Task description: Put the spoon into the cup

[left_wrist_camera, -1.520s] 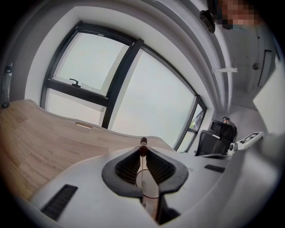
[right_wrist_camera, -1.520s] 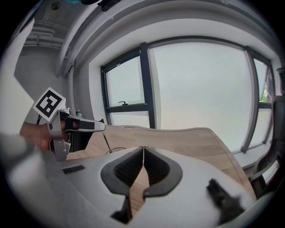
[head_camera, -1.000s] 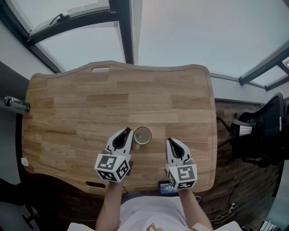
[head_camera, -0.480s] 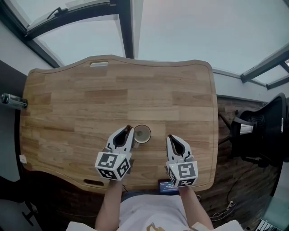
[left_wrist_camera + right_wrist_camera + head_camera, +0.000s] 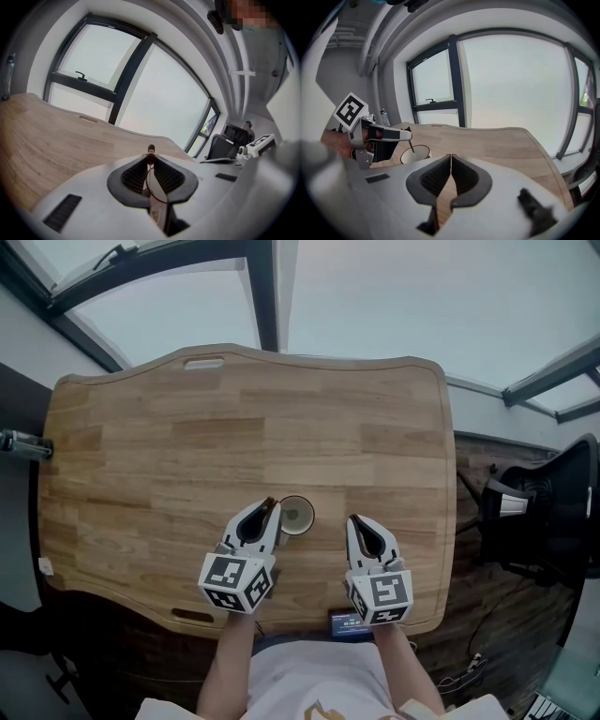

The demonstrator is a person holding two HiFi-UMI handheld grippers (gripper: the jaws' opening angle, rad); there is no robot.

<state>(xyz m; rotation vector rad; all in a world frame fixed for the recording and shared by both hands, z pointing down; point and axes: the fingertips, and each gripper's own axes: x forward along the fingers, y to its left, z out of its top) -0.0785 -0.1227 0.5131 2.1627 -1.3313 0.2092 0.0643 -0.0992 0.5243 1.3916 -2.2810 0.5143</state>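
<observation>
- We see the left gripper [image 5: 269,508] closed on the thin metal spoon [image 5: 150,149]. In the left gripper view its two dark ribbed pads press on the handle, and the spoon's small brown end pokes out just past the jaw tips.
- The right gripper view shows the spoon running from those jaw tips steeply down into the mouth of the round white cup [image 5: 416,153]. We cannot tell whether its lower end touches the bottom.
- The cup stands upright on the light wooden table [image 5: 187,446], near the edge closest to the person, between the two grippers and just beside the left gripper's tip.
- The right gripper [image 5: 355,520] is empty, with its jaws pressed together tip to tip. It hovers to the right of the cup, clearly apart from it.
- Compared with one second and half a second ago, we find almost nothing changed. The left gripper holds the same place at the cup's rim, the right gripper has not shifted, and the cup stands where it stood.
- Only the table's outline sits slightly differently in the head view.
- A black office chair [image 5: 553,512] stands on the floor off the table's right side.
</observation>
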